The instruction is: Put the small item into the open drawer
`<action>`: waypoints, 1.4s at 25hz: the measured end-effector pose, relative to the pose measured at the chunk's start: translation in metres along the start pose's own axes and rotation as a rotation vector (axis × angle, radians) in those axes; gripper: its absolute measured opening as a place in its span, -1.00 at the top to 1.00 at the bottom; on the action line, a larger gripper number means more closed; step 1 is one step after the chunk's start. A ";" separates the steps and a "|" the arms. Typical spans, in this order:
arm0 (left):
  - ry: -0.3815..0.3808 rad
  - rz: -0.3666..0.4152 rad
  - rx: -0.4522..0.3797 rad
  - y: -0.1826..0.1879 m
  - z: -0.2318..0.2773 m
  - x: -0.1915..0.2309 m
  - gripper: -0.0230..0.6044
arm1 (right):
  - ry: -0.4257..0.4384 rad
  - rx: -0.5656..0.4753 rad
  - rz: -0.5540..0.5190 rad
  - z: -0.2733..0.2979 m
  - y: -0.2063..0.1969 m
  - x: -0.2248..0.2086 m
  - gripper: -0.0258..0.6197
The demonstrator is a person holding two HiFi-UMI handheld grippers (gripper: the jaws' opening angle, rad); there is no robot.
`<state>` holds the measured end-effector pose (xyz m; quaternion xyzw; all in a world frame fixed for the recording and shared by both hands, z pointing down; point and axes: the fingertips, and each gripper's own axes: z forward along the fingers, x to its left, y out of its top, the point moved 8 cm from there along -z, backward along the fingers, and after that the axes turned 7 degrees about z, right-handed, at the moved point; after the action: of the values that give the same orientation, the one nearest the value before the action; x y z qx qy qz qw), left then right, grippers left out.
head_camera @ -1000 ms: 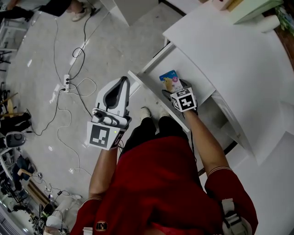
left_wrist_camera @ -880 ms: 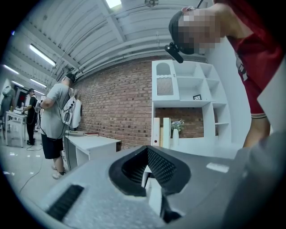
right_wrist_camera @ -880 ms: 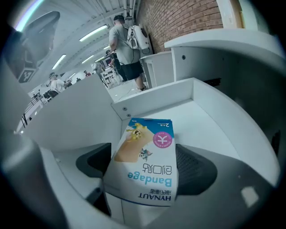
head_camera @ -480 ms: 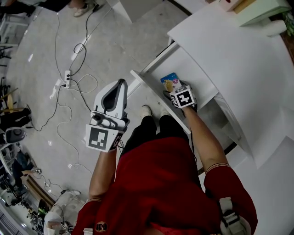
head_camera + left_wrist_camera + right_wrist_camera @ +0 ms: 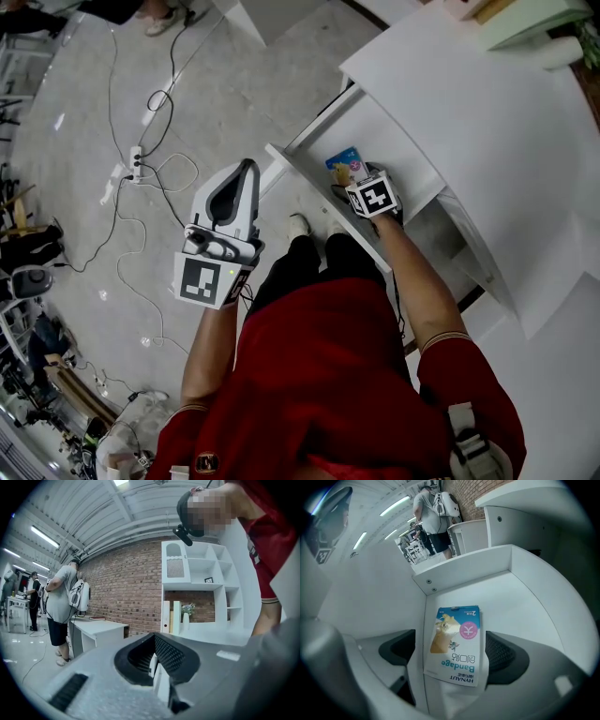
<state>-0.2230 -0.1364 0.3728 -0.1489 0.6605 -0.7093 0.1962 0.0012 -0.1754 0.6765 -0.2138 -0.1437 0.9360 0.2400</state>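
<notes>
Bandage pack [image 5: 455,644] lies flat inside drawer [image 5: 525,597] — right gripper [image 5: 450,654] fingers spread, letting go; left gripper [image 5: 155,660] outside drawer, fingers closed, empty.

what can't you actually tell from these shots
- Whether the bandage pack already rests on the drawer floor: the right gripper view shows only its face, with no side-on look. In the head view the right hand-held gripper covers its near end.
- The back of the drawer: hidden under the white desktop in the head view.
- The pack's smallest print: too small in both views.
</notes>
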 end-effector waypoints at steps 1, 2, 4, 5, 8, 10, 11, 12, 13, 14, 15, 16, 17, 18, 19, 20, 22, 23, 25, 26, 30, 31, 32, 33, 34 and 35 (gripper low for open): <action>-0.005 0.000 -0.001 0.000 0.000 0.000 0.93 | -0.005 -0.007 0.001 -0.003 0.001 0.001 -0.55; -0.010 -0.001 -0.003 0.000 0.000 0.000 0.93 | -0.011 -0.019 0.000 -0.006 0.002 0.001 -0.55; -0.020 -0.003 -0.007 0.000 0.001 -0.001 0.93 | -0.022 -0.051 -0.004 -0.013 0.006 0.002 -0.48; -0.026 -0.004 -0.009 0.000 0.001 -0.001 0.93 | -0.027 -0.069 -0.006 -0.018 0.008 0.002 -0.44; -0.045 -0.005 -0.014 0.001 0.003 -0.002 0.93 | -0.035 -0.119 -0.017 -0.034 0.016 0.005 -0.27; -0.061 -0.004 -0.018 0.001 0.004 -0.004 0.93 | -0.038 -0.149 -0.027 -0.045 0.021 0.008 -0.14; -0.069 -0.004 -0.019 0.001 0.005 -0.005 0.93 | -0.039 -0.164 -0.032 -0.051 0.023 0.009 -0.06; -0.077 -0.004 -0.020 0.000 0.005 -0.007 0.93 | -0.043 -0.181 -0.038 -0.058 0.025 0.011 0.04; -0.086 -0.004 -0.022 -0.001 0.006 -0.009 0.93 | -0.047 -0.200 -0.045 -0.064 0.027 0.011 0.17; -0.095 -0.004 -0.024 -0.001 0.008 -0.012 0.93 | -0.053 -0.220 -0.053 -0.070 0.029 0.012 0.26; -0.104 -0.005 -0.027 -0.002 0.009 -0.014 0.93 | -0.059 -0.242 -0.062 -0.077 0.030 0.013 0.32; -0.113 -0.006 -0.030 -0.003 0.010 -0.017 0.93 | -0.064 -0.266 -0.070 -0.084 0.032 0.014 0.37; -0.122 -0.007 -0.033 -0.003 0.012 -0.019 0.93 | -0.069 -0.293 -0.077 -0.092 0.034 0.016 0.42; -0.131 -0.009 -0.037 -0.002 0.013 -0.021 0.93 | -0.073 -0.323 -0.084 -0.100 0.036 0.018 0.46; -0.139 -0.010 -0.041 -0.002 0.014 -0.022 0.93 | -0.075 -0.354 -0.089 -0.110 0.039 0.021 0.51; -0.148 -0.012 -0.045 -0.001 0.015 -0.024 0.93 | -0.077 -0.387 -0.094 -0.119 0.041 0.024 0.55; -0.164 -0.012 -0.054 0.001 0.017 -0.028 0.93 | -0.077 -0.452 -0.100 -0.139 0.046 0.031 0.62; -0.173 -0.012 -0.058 0.002 0.018 -0.030 0.93 | -0.076 -0.485 -0.101 -0.149 0.048 0.034 0.66; -0.190 -0.013 -0.068 0.005 0.020 -0.035 0.93 | -0.075 -0.550 -0.101 -0.169 0.052 0.040 0.76; -0.198 -0.013 -0.072 0.006 0.020 -0.037 0.93 | -0.074 -0.582 -0.100 -0.178 0.054 0.043 0.81; -0.221 -0.015 -0.085 0.011 0.019 -0.047 0.93 | -0.049 -0.697 -0.094 -0.211 0.055 0.062 0.88; -0.227 -0.015 -0.089 0.013 0.019 -0.049 0.93 | -0.036 -0.726 -0.085 -0.219 0.054 0.067 0.88; -0.232 -0.015 -0.092 0.014 0.018 -0.051 0.93 | -0.019 -0.758 -0.070 -0.227 0.054 0.072 0.88; -0.238 -0.015 -0.096 0.016 0.018 -0.053 0.93 | 0.002 -0.791 -0.051 -0.235 0.054 0.077 0.88; -0.244 -0.015 -0.099 0.018 0.017 -0.054 0.93 | 0.024 -0.823 -0.032 -0.243 0.054 0.082 0.88; -0.250 -0.015 -0.101 0.021 0.016 -0.056 0.93 | 0.045 -0.853 -0.018 -0.251 0.055 0.087 0.88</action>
<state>-0.1644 -0.1253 0.3564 -0.2508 0.6648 -0.6523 0.2639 0.0290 -0.1356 0.4096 -0.3133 -0.5146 0.7855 0.1414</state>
